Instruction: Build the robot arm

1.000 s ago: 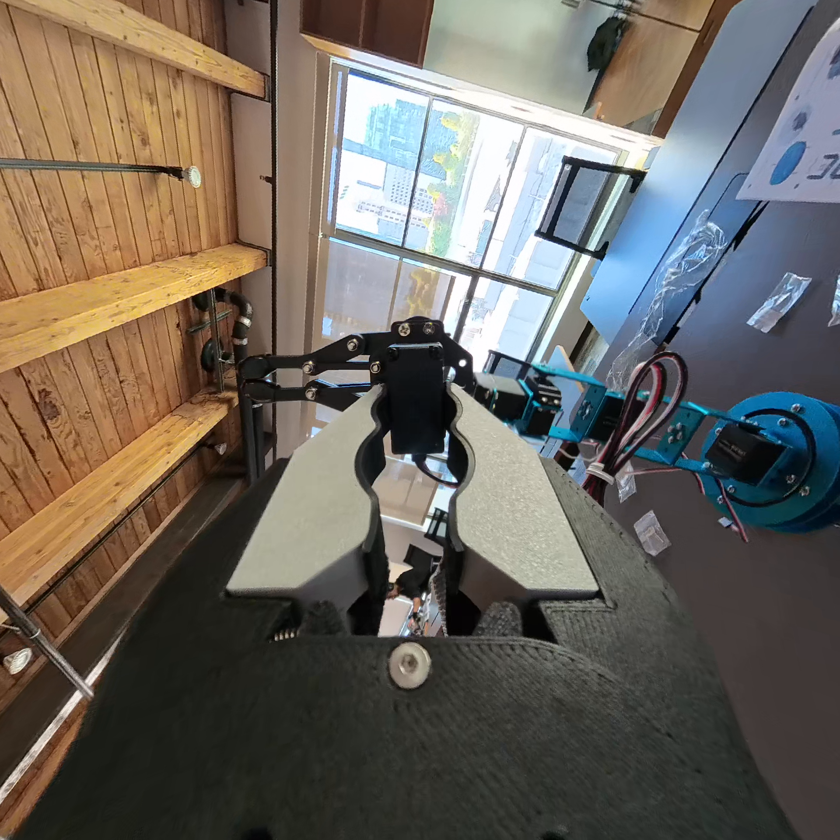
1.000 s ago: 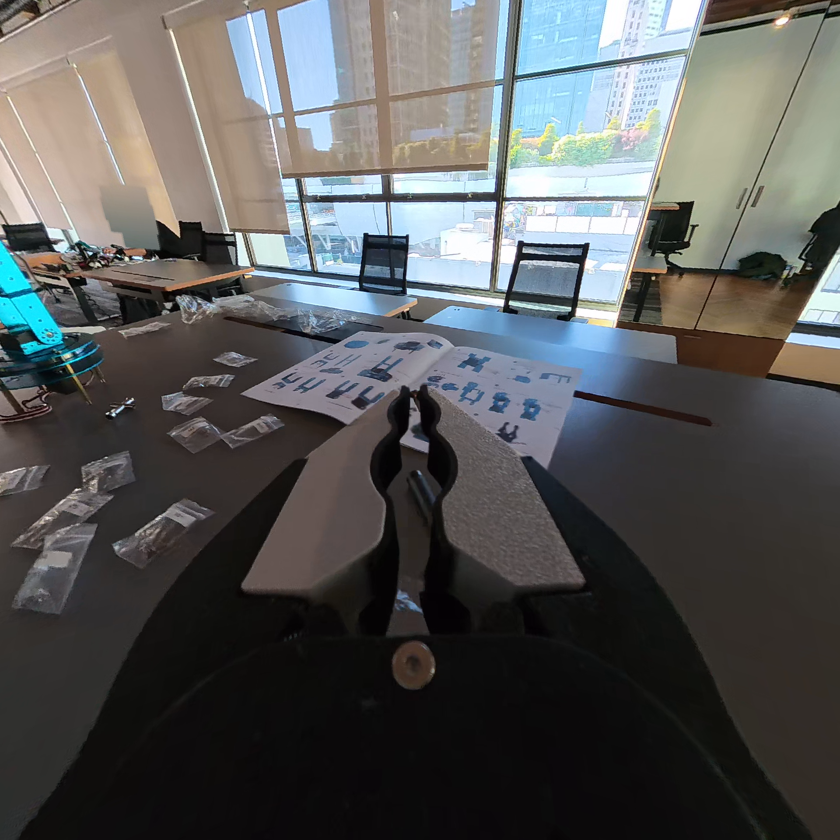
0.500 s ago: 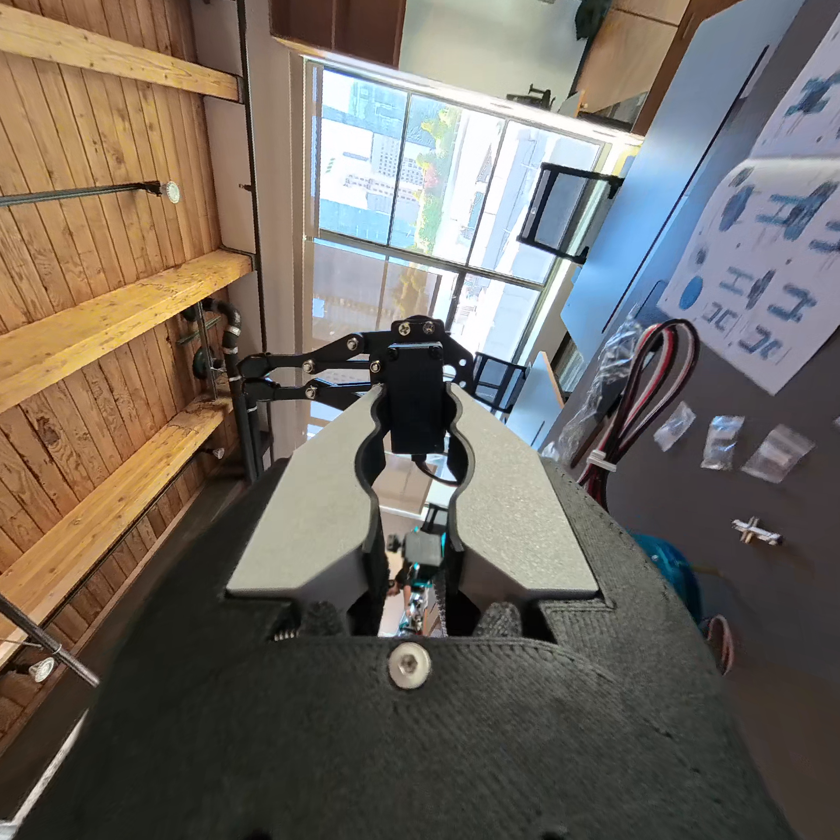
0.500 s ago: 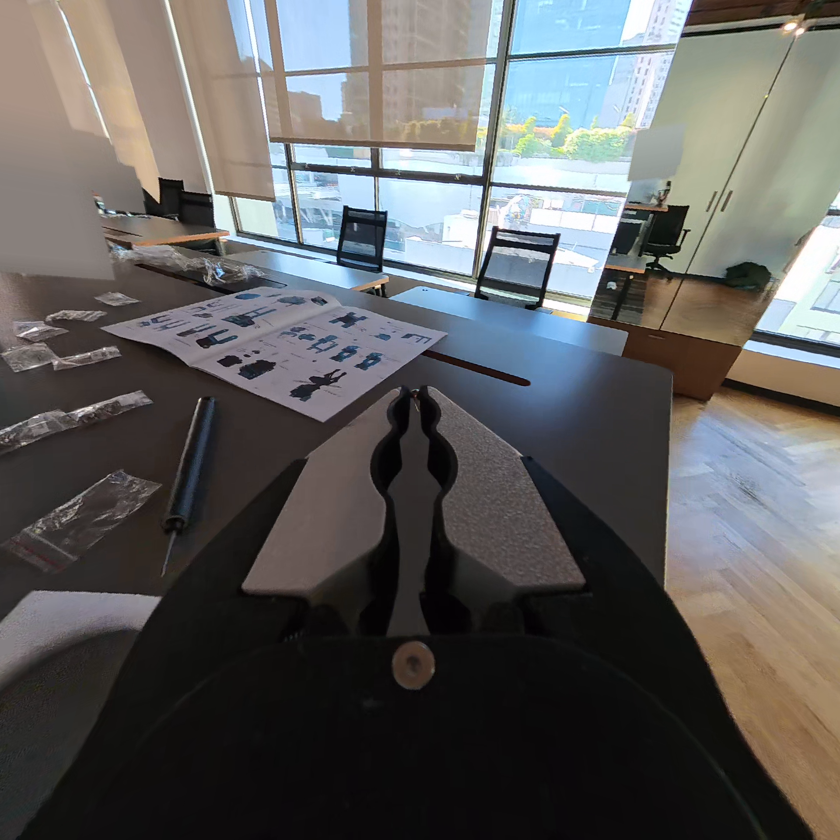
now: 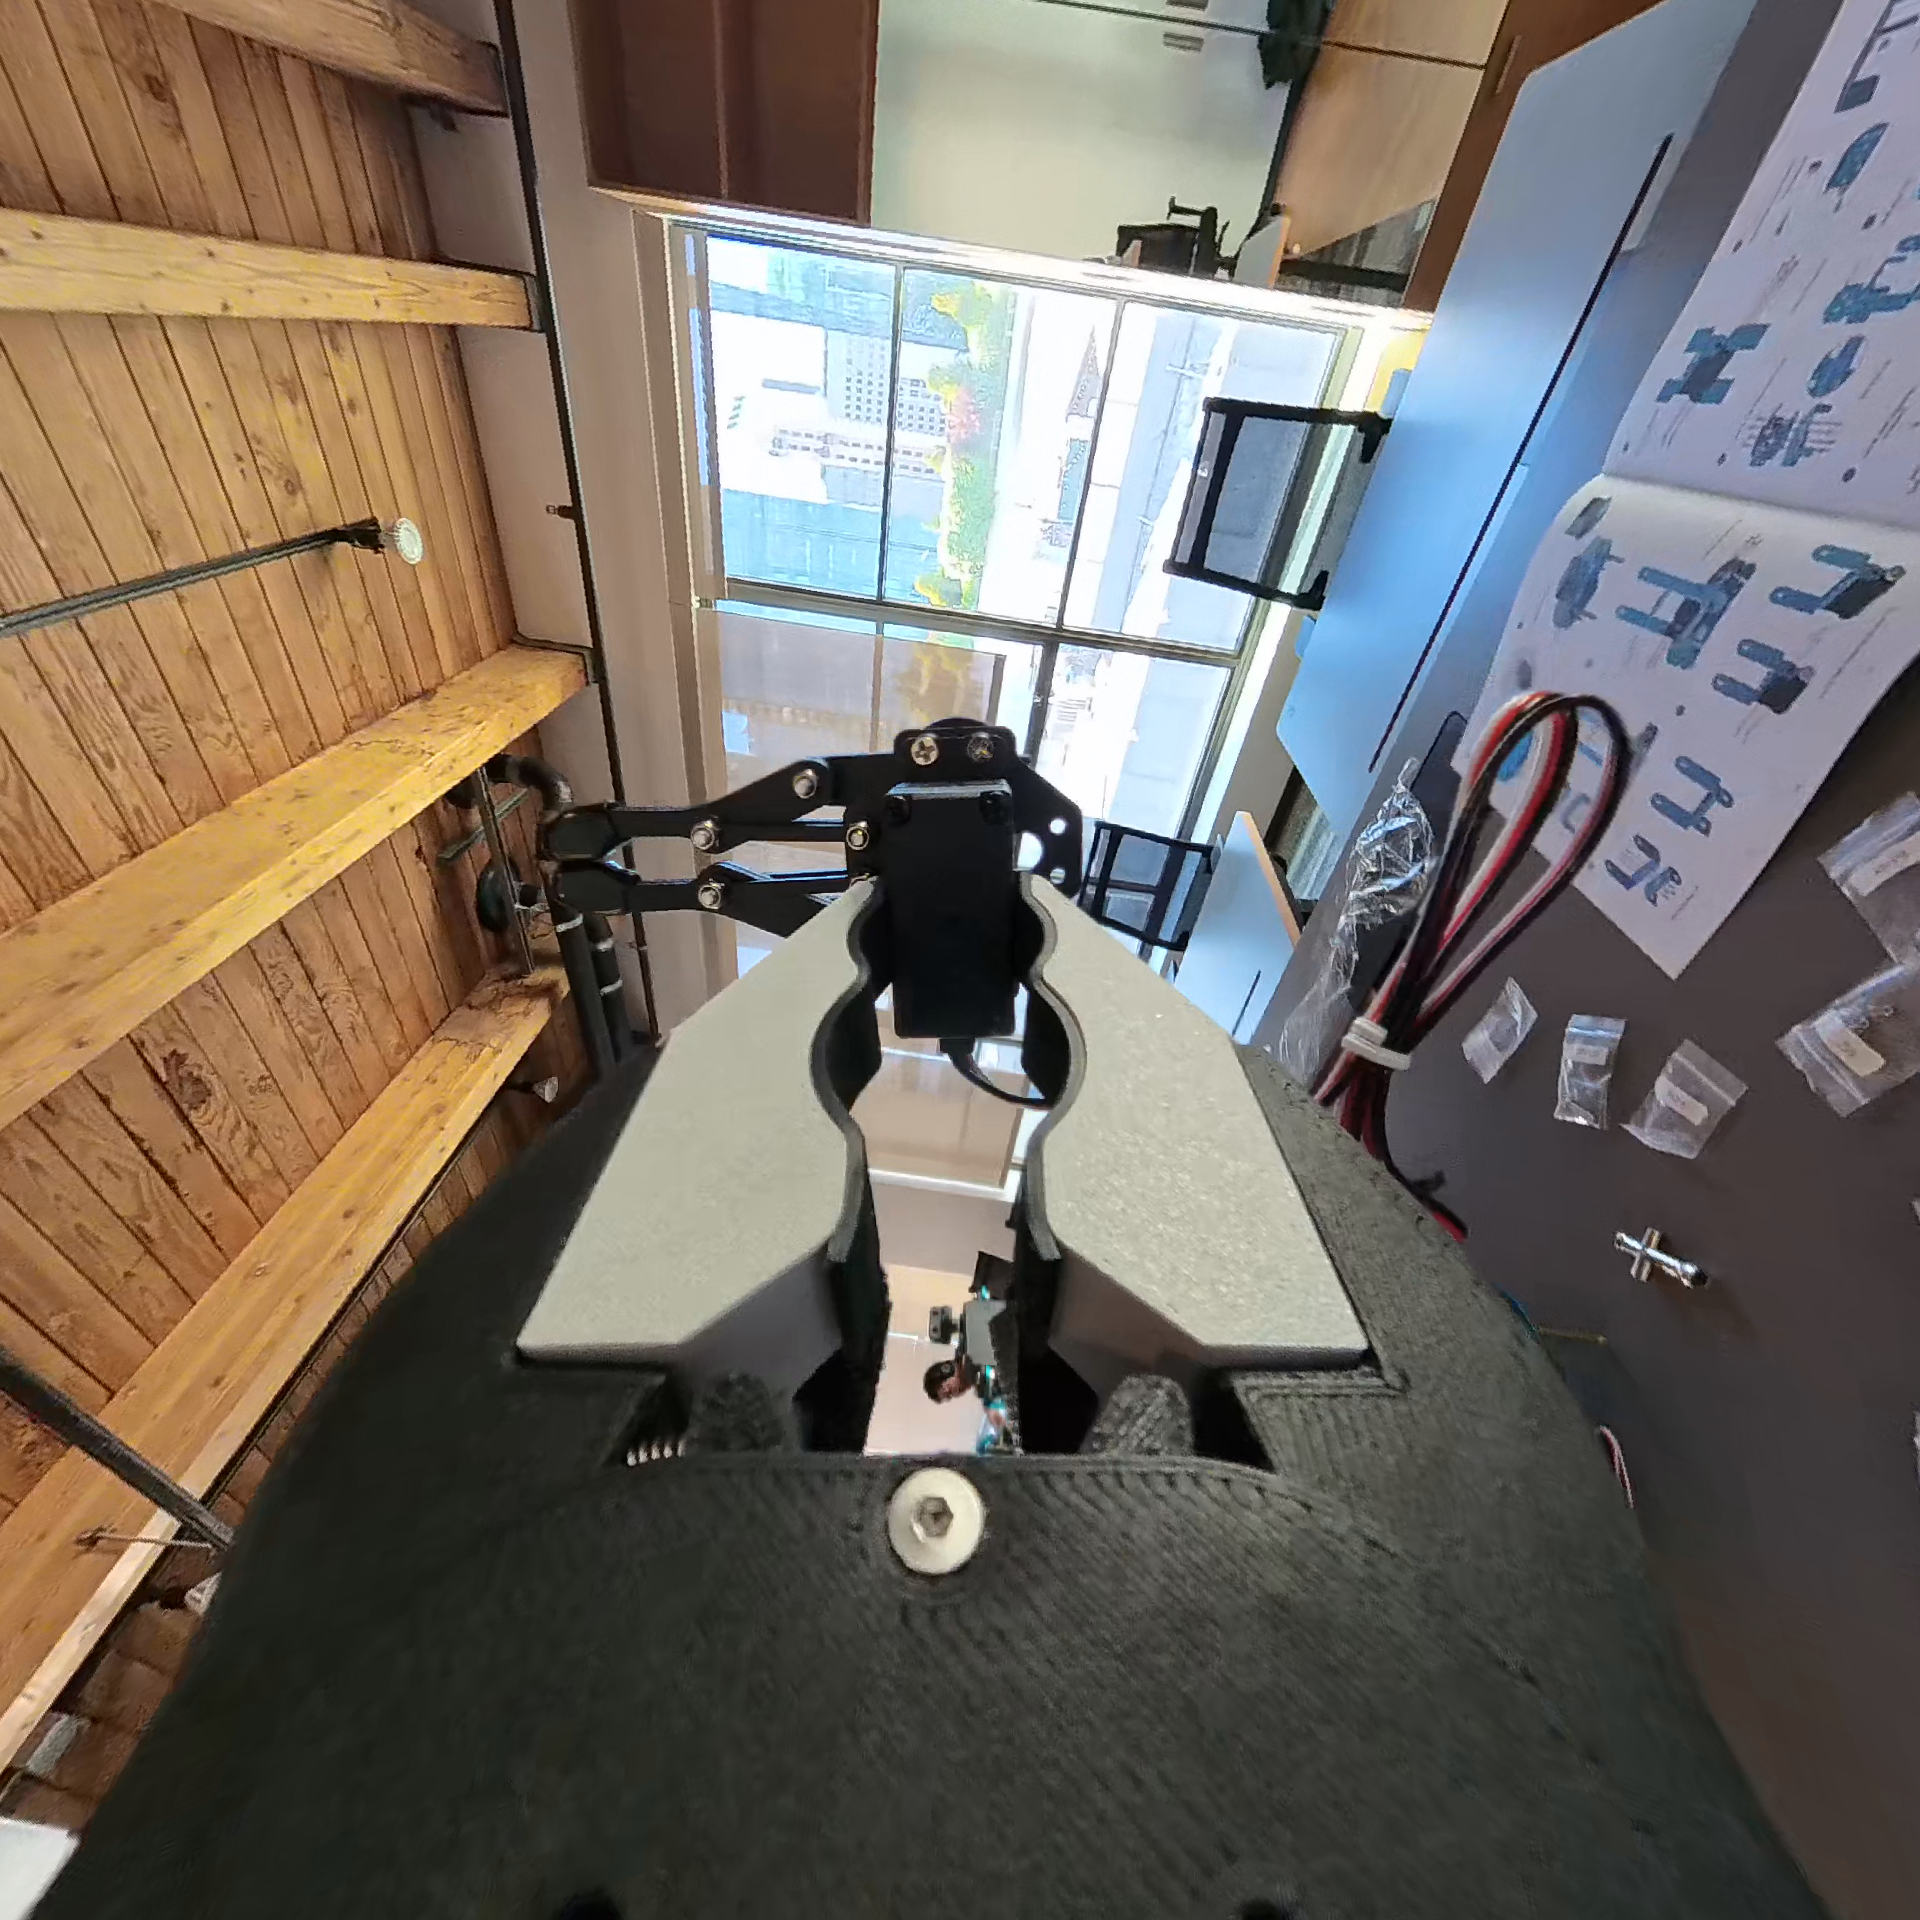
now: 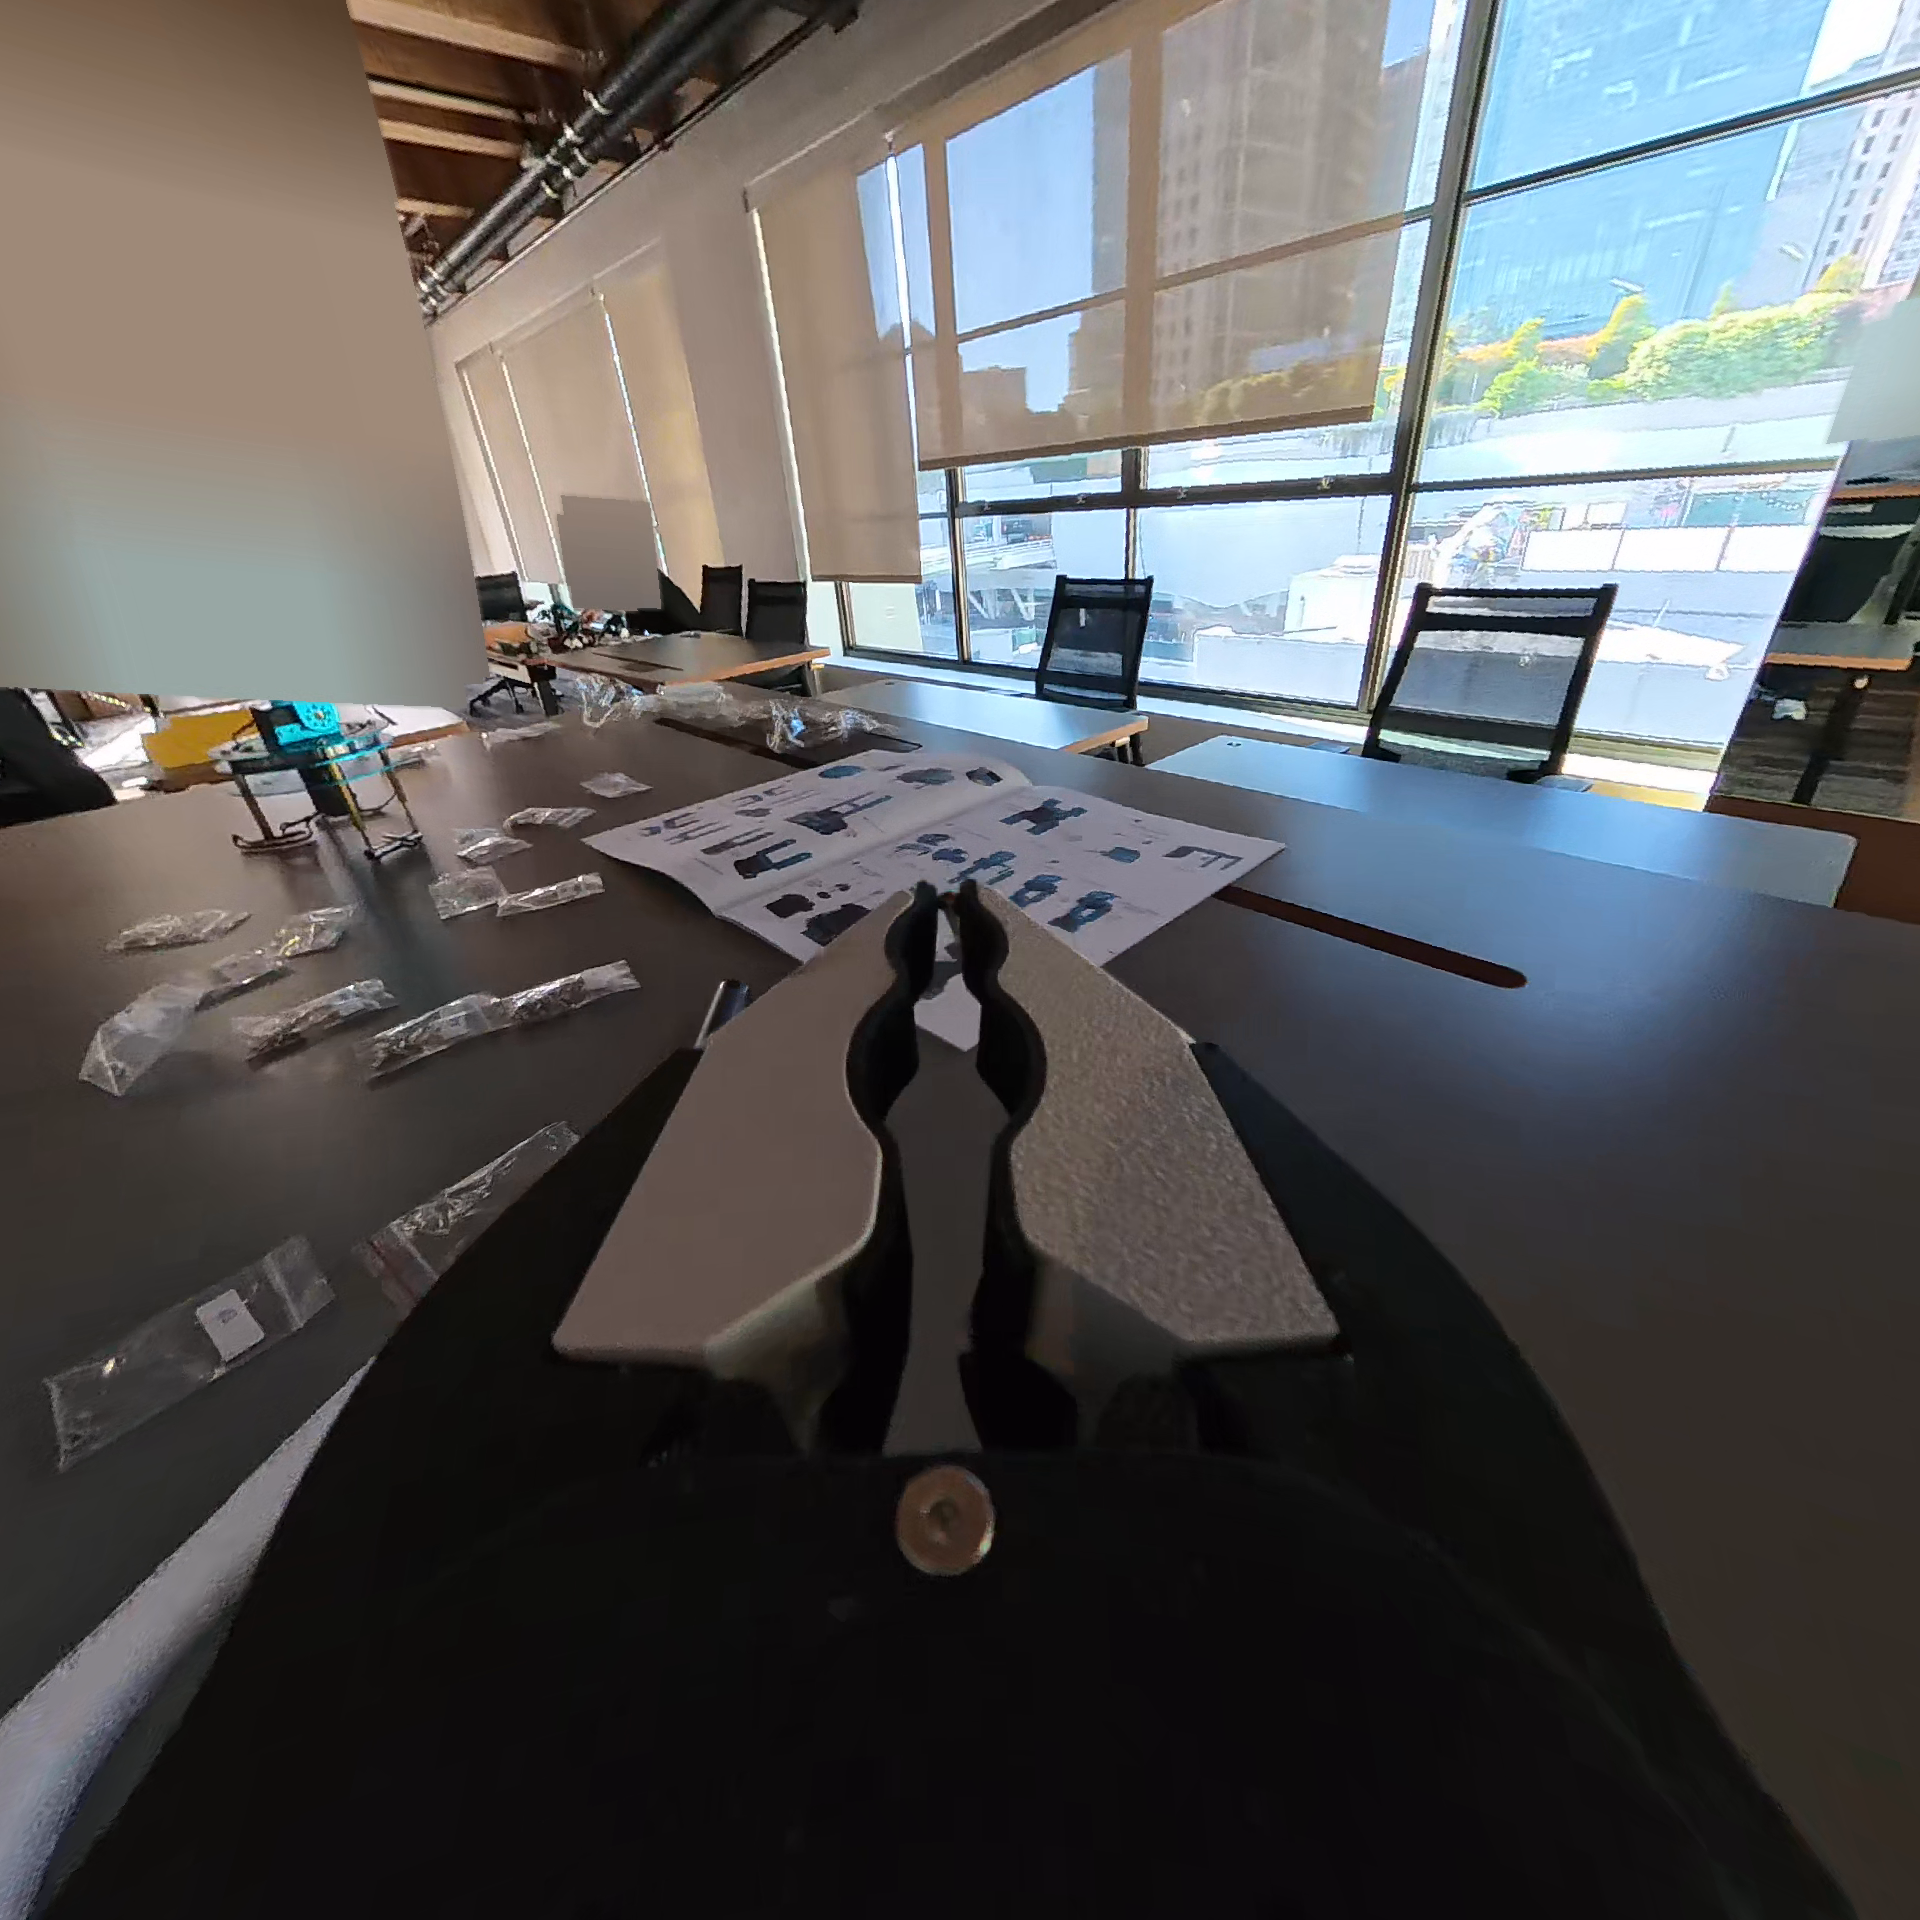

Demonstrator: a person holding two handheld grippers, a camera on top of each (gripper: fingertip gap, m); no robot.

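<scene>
My left gripper (image 5: 948,896) is shut on the black servo body (image 5: 951,935) of a small black claw assembly. Its two thin claw fingers (image 5: 665,862) stick out to the left. Red, black and white servo wires (image 5: 1496,862) loop from below it over the dark table (image 5: 1766,1558), which stands on edge at the right of this turned view. My right gripper (image 6: 943,896) is shut and empty. It is held low over the table (image 6: 1507,1195), just short of an open instruction booklet (image 6: 935,831). The end of a dark screwdriver (image 6: 724,1006) shows beside its left finger.
Several small clear parts bags (image 6: 488,1018) lie left of the booklet, also seen in the left wrist view (image 5: 1683,1091). A small cross wrench (image 5: 1657,1262) lies there. A blue round robot base (image 6: 301,743) stands far left. Office chairs (image 6: 1486,675) line the windows. About 45 cm separates my left fingertips from my right.
The left gripper has swung with the claw still in it; the blue arm base has left its view and the booklet has come in. The right gripper turned right, then back left.
</scene>
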